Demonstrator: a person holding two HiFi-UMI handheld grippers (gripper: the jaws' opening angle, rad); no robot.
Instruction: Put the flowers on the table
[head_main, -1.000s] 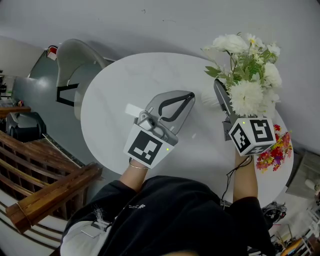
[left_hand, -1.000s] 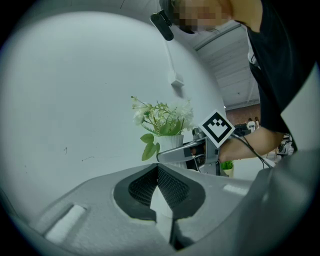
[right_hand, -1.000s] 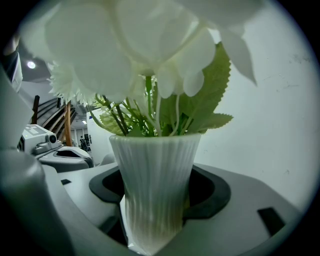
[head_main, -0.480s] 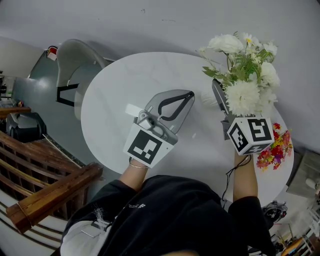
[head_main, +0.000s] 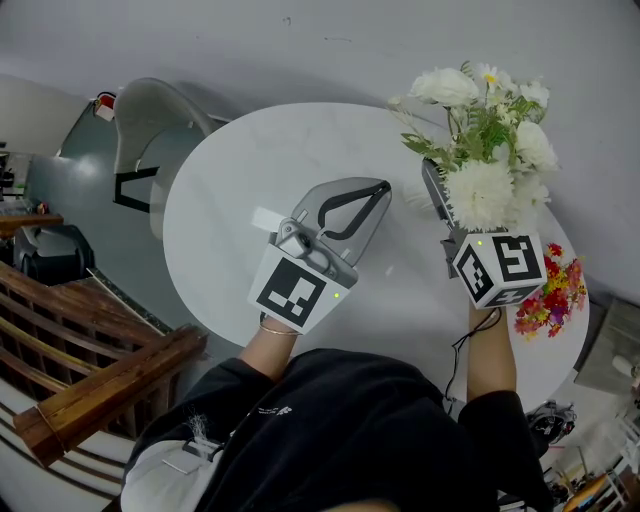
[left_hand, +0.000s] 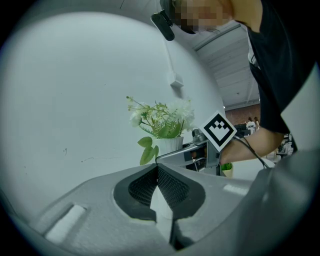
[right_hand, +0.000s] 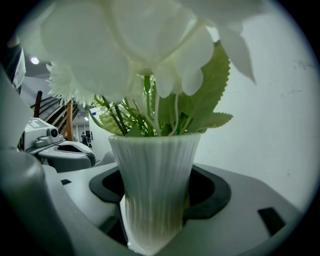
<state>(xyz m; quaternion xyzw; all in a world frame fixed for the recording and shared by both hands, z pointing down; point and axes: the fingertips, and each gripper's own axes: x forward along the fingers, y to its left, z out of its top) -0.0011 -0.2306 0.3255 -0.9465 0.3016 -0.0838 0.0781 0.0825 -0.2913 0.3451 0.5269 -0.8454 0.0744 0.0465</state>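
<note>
A bunch of white flowers (head_main: 480, 130) with green leaves stands in a white ribbed vase (right_hand: 155, 185). My right gripper (head_main: 440, 200) is shut on the vase, whose body fills the gap between the dark pads. In the right gripper view the blooms (right_hand: 140, 45) tower over the jaws. The vase hangs at the right side of the round white table (head_main: 230, 170). Over the table's middle my left gripper (head_main: 372, 192) is shut with nothing in it. In the left gripper view the vase (left_hand: 172, 144) and flowers (left_hand: 160, 117) show ahead, beyond the closed jaws.
A small bunch of red and yellow flowers (head_main: 550, 300) lies at the table's right edge. A grey chair (head_main: 150, 130) stands at the table's far left. Wooden stair rails (head_main: 90, 390) run below left. A small white slip (head_main: 265, 218) lies on the table.
The right gripper has carried the vase of flowers slightly left and farther over the table. The left gripper has stayed where it was.
</note>
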